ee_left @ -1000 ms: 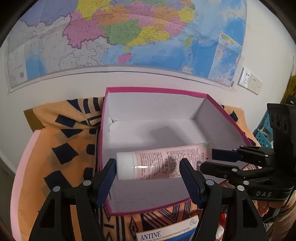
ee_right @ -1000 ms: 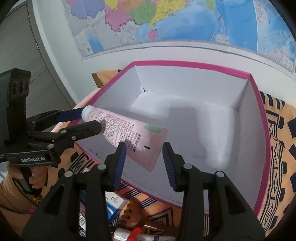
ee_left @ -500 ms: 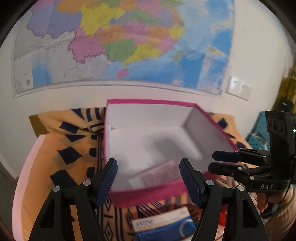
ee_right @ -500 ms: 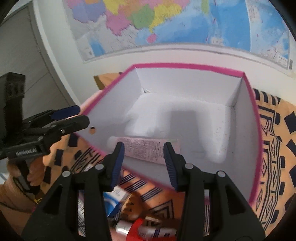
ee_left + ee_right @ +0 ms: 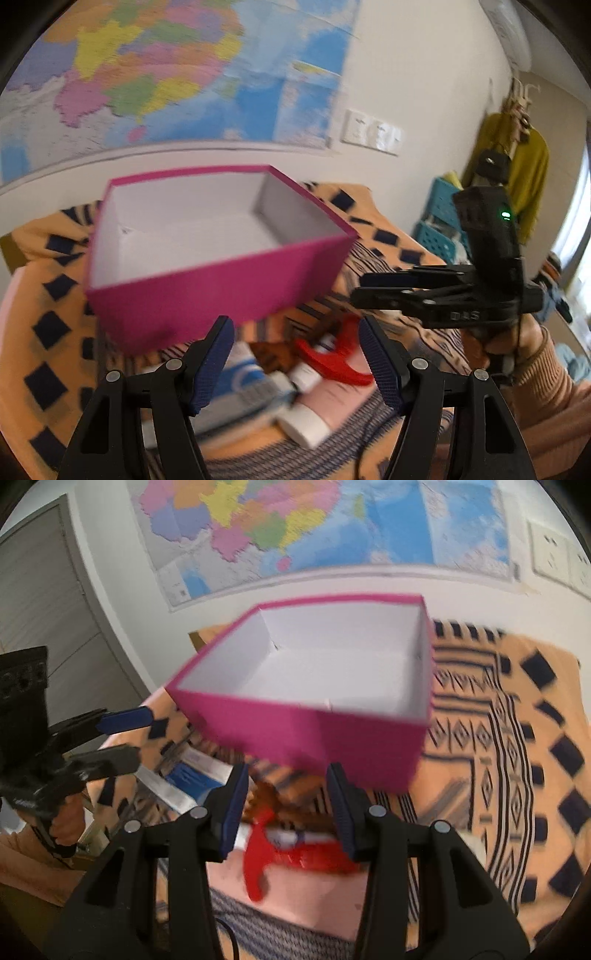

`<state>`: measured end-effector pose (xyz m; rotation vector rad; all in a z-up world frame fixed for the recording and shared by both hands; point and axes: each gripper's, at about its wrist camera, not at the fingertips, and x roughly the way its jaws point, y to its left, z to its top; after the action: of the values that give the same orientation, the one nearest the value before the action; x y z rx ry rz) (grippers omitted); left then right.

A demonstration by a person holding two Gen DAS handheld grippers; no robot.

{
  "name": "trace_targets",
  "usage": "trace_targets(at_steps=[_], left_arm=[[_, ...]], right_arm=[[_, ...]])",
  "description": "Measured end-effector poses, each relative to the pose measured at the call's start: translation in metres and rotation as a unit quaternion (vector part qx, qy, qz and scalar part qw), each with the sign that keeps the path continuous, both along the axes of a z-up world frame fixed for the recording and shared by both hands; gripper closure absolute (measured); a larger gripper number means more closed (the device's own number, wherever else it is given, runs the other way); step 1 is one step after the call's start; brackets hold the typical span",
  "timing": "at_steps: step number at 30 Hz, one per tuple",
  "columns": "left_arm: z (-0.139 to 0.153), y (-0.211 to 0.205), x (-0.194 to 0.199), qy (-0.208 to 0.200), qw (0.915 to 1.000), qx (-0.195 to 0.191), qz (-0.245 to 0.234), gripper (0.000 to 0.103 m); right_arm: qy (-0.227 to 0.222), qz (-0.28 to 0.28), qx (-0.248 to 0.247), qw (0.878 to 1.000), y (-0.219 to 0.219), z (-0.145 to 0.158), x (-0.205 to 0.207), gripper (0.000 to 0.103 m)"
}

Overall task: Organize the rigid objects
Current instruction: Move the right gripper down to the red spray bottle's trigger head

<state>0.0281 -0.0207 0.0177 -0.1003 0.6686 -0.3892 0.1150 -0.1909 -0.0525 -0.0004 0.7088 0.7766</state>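
Observation:
A magenta box (image 5: 207, 284) with a white inside stands on the orange patterned cloth; it also shows in the right wrist view (image 5: 314, 734). Its near wall hides the pink tube dropped inside. My left gripper (image 5: 295, 363) is open and empty, held in front of the box above a pile: a red comb (image 5: 332, 360), a pink tube (image 5: 325, 402) and a blue-and-white carton (image 5: 240, 380). My right gripper (image 5: 286, 808) is open and empty above the red comb (image 5: 280, 856). It also appears in the left wrist view (image 5: 373, 288).
The orange cloth (image 5: 498, 738) with dark diamonds covers the table. A blue-and-white carton (image 5: 192, 775) lies left of the right gripper. A wall map (image 5: 166, 74) hangs behind. Blue crates (image 5: 439, 225) and a yellow garment (image 5: 524, 173) stand at the right.
Both grippers let go of the pink tube, which dropped into the box. Both then pulled back and down, so the box's outer wall and the pile in front now show.

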Motion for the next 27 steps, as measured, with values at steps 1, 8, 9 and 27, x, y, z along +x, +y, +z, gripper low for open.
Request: trace_targets(at_steps=[1,8,9,27], left_arm=[[-0.004,-0.006,0.0,0.008,0.9999,-0.006,-0.011,0.032],[-0.03,-0.044,0.004,0.054,0.9973,-0.002,-0.05,0.032],[-0.033,-0.046,0.006,0.061,0.9967,-0.005,-0.053,0.032],[-0.07,-0.061,0.027,0.141,0.9894,0.0,-0.035,0.034]], right_arm=[[0.009,-0.008,0.0,1.0,-0.005,-0.008,-0.001,0.057],[0.042,-0.041,-0.006,0.998,-0.029,-0.04,-0.002,0.057],[0.043,-0.045,-0.006,0.998,-0.031,-0.042,-0.002,0.057],[0.043,-0.028,-0.004,0.999,-0.023,-0.06,-0.001,0.058]])
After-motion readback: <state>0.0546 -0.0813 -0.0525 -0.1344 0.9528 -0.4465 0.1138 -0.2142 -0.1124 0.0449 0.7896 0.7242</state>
